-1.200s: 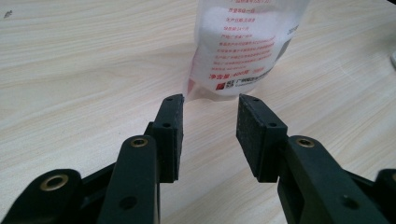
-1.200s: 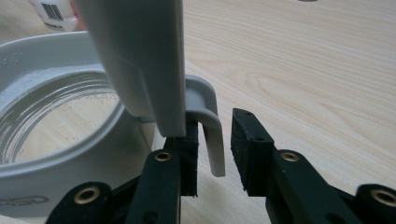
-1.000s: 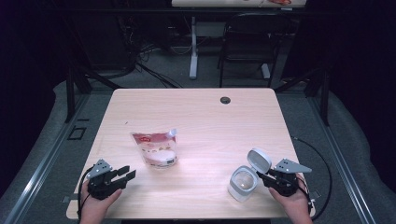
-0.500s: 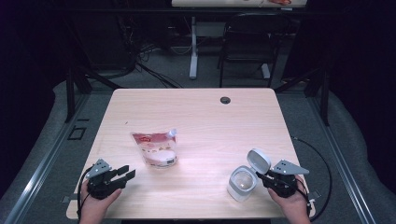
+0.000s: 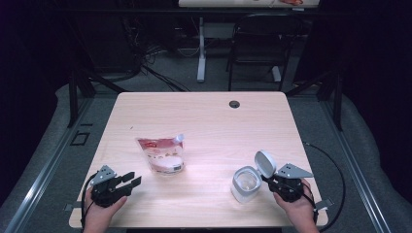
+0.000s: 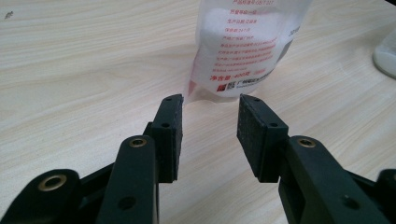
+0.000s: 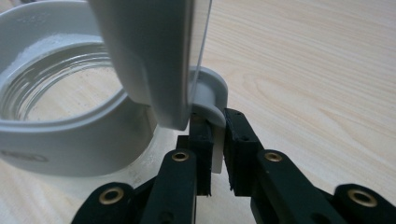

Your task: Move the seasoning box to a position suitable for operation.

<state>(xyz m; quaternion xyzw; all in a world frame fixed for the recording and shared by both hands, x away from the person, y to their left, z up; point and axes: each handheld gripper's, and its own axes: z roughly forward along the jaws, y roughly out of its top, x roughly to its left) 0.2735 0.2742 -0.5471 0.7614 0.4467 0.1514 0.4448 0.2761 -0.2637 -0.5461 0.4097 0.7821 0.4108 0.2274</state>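
A clear jar (image 5: 244,184) (image 7: 60,135) with a white rim stands on the table's right front, its hinged lid (image 5: 265,163) (image 7: 144,51) raised upright. My right gripper (image 5: 267,178) (image 7: 215,116) sits just right of it. Its jaws have just been closing and now pinch the white tab (image 7: 217,154) under the lid's hinge. A white pouch with red print (image 5: 163,155) (image 6: 247,46) lies left of centre. My left gripper (image 5: 131,180) (image 6: 210,100) rests near the front left, open with nothing between its pads, pointing at the pouch's lower corner a little short of it.
The wooden table (image 5: 204,121) has a round cable hole (image 5: 234,104) near its far edge. A dark chair (image 5: 257,48) and a table leg stand behind it on grey floor. The jar's edge (image 6: 385,56) shows at the far right of the left gripper view.
The jar with its raised lid has shifted slightly left together with the right gripper. The left gripper has kept still.
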